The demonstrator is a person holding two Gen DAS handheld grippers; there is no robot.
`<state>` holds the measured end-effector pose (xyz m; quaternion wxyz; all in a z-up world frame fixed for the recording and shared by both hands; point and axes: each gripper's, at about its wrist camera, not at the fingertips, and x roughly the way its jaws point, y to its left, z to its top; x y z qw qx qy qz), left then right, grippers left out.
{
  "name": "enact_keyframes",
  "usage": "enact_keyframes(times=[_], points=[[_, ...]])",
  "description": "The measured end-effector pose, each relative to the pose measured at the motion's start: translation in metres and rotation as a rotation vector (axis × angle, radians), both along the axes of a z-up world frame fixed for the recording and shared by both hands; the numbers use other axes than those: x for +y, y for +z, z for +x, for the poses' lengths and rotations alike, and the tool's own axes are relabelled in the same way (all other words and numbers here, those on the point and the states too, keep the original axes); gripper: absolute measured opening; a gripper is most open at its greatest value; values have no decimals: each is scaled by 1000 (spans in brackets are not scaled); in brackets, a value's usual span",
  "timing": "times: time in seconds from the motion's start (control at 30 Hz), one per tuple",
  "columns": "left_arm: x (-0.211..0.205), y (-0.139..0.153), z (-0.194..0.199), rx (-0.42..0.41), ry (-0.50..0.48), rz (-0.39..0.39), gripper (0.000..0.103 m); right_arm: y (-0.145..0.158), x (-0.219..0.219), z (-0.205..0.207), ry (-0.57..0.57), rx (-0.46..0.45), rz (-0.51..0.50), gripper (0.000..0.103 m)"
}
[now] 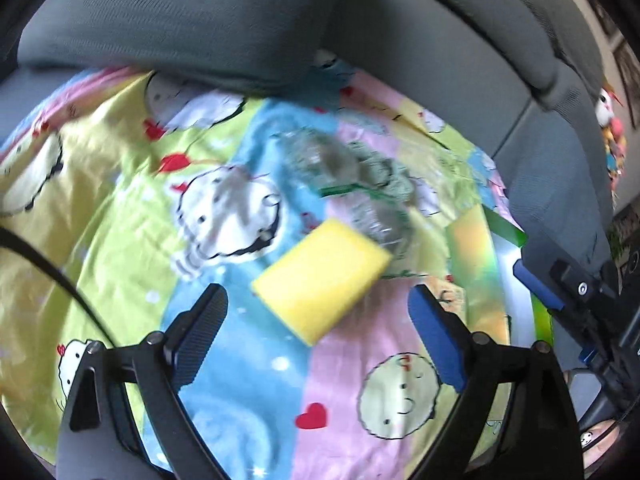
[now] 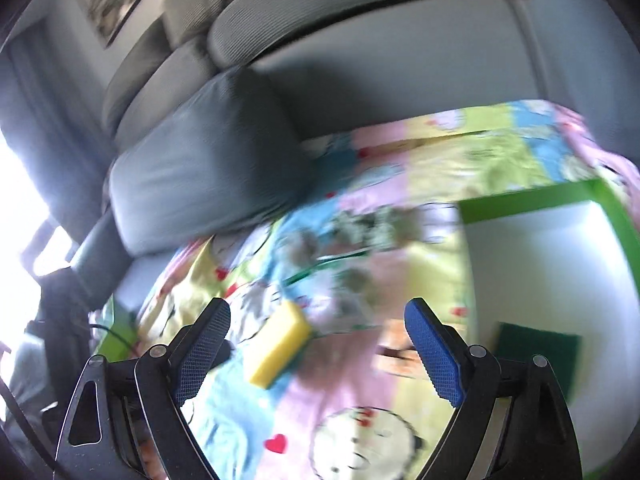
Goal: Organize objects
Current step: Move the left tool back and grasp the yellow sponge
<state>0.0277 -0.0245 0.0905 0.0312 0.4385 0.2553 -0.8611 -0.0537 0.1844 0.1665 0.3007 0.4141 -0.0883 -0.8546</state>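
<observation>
A yellow sponge (image 1: 320, 278) lies on a colourful cartoon-print sheet (image 1: 120, 200) spread over a grey sofa. My left gripper (image 1: 318, 308) is open and empty, its fingers on either side of the sponge and just short of it. Behind the sponge lies a clear plastic bag of steel scourers (image 1: 352, 172) with a green strip. My right gripper (image 2: 318, 320) is open and empty above the sheet; the sponge (image 2: 280, 350) lies between its fingers, nearer the left one. A white tray with a green rim (image 2: 536, 196) sits to the right and holds a dark green scouring pad (image 2: 536, 354).
A grey cushion (image 2: 208, 164) leans on the sheet at the back left. The sofa backrest (image 1: 420, 48) rises behind. The right gripper (image 1: 568, 292) shows at the right edge of the left wrist view, over the tray's rim (image 1: 508, 228). A black cable (image 1: 48, 268) crosses the left.
</observation>
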Motion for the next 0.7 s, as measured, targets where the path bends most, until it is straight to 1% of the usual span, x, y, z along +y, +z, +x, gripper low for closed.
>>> enact_keyframes(times=[0.1, 0.17, 0.27, 0.33, 0.37, 0.4, 0.43, 0.5, 0.53, 0.57, 0.6, 0.63, 0.7], points=[[-11, -19, 0, -26, 1, 70, 91, -13, -31, -10, 53, -44, 29, 90], [-14, -30, -2, -50, 5, 103, 91, -23, -50, -17, 85, -78, 51, 89], [-14, -42, -6, -71, -8, 147, 90, -38, -72, -25, 104, -90, 98, 88], [-17, -46, -7, -68, -9, 187, 90, -48, -82, -27, 137, -101, 118, 78], [-18, -48, -8, -67, -6, 199, 90, -53, -87, -29, 147, -117, 119, 68], [-19, -50, -9, -69, -7, 212, 89, -58, -90, -32, 147, -130, 124, 64], [-19, -52, -9, -73, -10, 215, 88, -62, -92, -36, 144, -136, 137, 64], [-18, -55, -9, -93, -9, 202, 80, -69, -95, -40, 130, -139, 165, 62], [-17, -57, -9, -98, -9, 199, 78, -74, -95, -41, 128, -155, 170, 61], [-16, -58, -9, -99, -13, 201, 76, -77, -95, -42, 130, -173, 168, 56], [-15, -59, -10, -97, -18, 206, 72, -79, -95, -43, 133, -185, 165, 54], [-14, -59, -10, -93, -19, 210, 69, -83, -96, -42, 139, -197, 171, 53], [-14, -59, -10, -86, -19, 206, 54, -86, -97, -41, 145, -200, 190, 53]])
